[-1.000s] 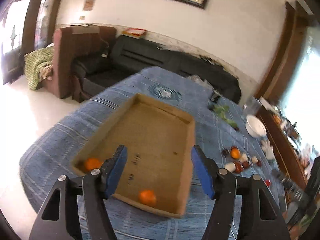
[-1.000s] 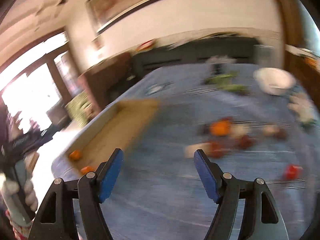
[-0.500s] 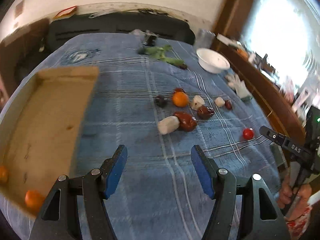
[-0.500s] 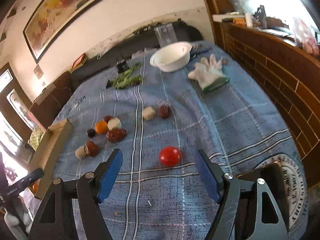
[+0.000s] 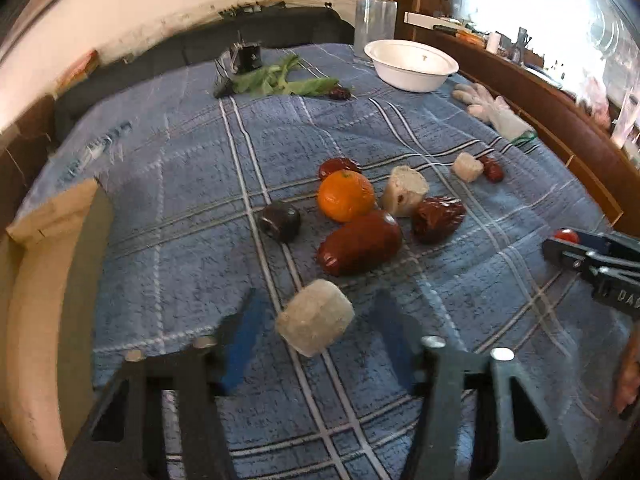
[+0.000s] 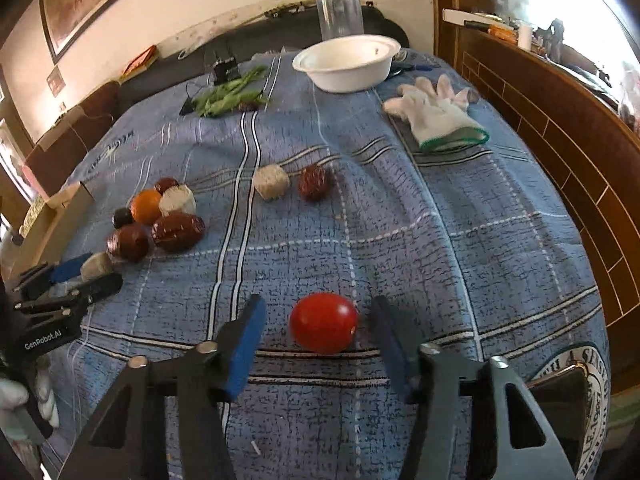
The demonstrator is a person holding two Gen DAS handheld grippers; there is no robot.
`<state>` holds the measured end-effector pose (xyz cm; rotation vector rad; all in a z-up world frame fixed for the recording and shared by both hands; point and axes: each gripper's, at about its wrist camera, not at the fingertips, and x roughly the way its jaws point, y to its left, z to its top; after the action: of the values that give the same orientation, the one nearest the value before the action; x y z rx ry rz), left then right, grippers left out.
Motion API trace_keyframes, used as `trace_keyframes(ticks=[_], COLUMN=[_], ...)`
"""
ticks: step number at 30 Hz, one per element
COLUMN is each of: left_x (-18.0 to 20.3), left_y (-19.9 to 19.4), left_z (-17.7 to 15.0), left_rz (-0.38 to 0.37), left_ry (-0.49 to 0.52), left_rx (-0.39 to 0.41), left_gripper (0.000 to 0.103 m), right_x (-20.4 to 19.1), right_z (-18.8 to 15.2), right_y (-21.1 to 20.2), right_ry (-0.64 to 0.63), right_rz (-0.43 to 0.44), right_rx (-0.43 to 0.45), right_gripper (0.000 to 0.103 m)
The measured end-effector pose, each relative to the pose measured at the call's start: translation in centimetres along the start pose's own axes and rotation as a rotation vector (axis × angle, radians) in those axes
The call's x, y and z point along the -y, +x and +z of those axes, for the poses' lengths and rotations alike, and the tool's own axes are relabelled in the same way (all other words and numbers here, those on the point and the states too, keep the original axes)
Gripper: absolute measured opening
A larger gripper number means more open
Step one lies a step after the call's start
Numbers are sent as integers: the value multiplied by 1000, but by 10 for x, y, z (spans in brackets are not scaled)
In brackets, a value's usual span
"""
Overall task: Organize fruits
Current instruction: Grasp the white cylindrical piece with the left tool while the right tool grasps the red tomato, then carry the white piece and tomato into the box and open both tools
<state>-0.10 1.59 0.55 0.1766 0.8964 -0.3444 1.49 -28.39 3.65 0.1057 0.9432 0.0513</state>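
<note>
Two sets of jaws are mine, both just closing and not yet gripping. At far left lies the cardboard box (image 5: 52, 216). My left gripper (image 5: 316, 328) straddles a pale cylindrical chunk (image 5: 315, 322), gaps either side. Beyond it sit an orange (image 5: 346, 196) and dates. My right gripper (image 6: 320, 332) brackets the red tomato (image 6: 323, 323), pads just clear of it.

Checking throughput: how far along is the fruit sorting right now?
Done: cannot tell; the cardboard box interior barely shows. In hand: nothing gripped; left gripper fingers have just been closing around a pale chunk, right gripper fingers around the red tomato, gaps on both sides. Remaining: orange, dark fruit, brown dates and more on the blue cloth.
</note>
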Motion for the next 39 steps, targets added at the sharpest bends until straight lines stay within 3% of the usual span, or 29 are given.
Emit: trace_keyframes(ticks=[3,8,13,17,20,25,28,34,39], left_x=[0,-11,-45,-96,-155,-231,-255,-271,-274], left_y=[-2,-25,-95,-142,-163,-161,-146,-117,-113], left_z=[-1,-4,-17,-34,-54,-85,-100,-110,-113], left_rz=[2,-14,-53,39,189,268,285,256,207], left_ry=[-1,-72,-174,-234,-300,-436,-476,-518,-546], left_rx=[6,27,113,152,128,39,-8,-64,-42], left_gripper=[34,34,34,34,34,35,35,35,35], right_x=[-3,-5,-35,-96,-152,-266,-326,-397,-410], right_z=[0,-2,2,8,10,3,-10,-37,-54], right_y=[1,-6,-37,-64,-76,-78,-63,-21,5], right_ry=[-15,-2,-42,-142,-221,-373,-457,-559,-583], right_rz=[-23,4,86,219,341,539,587,542,506], right_rx=[1,-4,49,95,97,45,-13,-96,-159], right_gripper=[35,35,35,35,35,36,36,36,36])
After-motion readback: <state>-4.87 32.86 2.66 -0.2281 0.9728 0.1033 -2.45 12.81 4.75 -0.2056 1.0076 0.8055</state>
